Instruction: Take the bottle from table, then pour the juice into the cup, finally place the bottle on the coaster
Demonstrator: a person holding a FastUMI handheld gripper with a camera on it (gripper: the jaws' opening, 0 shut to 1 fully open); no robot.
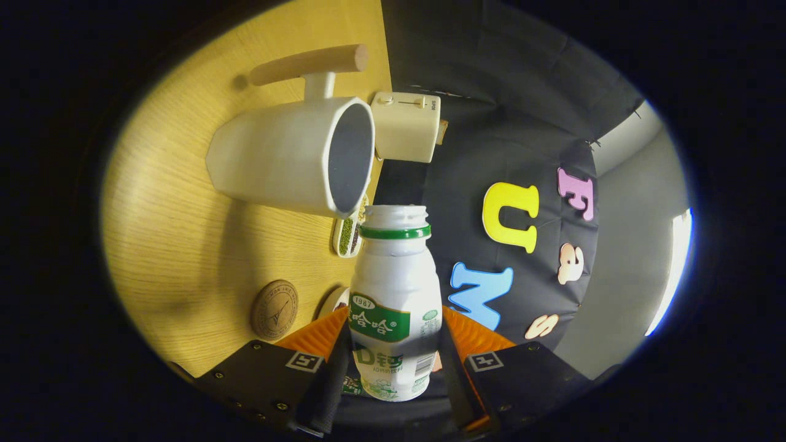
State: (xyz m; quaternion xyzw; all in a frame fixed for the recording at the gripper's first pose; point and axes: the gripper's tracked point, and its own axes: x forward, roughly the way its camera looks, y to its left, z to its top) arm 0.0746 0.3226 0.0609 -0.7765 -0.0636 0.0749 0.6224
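Observation:
A small white bottle (393, 301) with a green neck ring and green label sits between my fingers, cap off, its open mouth pointing ahead. My gripper (393, 356) is shut on the bottle, both fingers pressing its lower body. The whole view is rolled sideways, so the bottle is tipped. A white cup (295, 156) with a wooden handle stands on the wooden table (178, 245), its dark opening just beyond the bottle's mouth and a little to one side. A round brown coaster (274, 309) lies on the table close to one finger.
A cream box-shaped appliance (406, 126) with a slider stands behind the cup near the table's edge. A small dish (348, 236) holding green bits lies between cup and bottle. The black cloth wall runs along the table's far edge.

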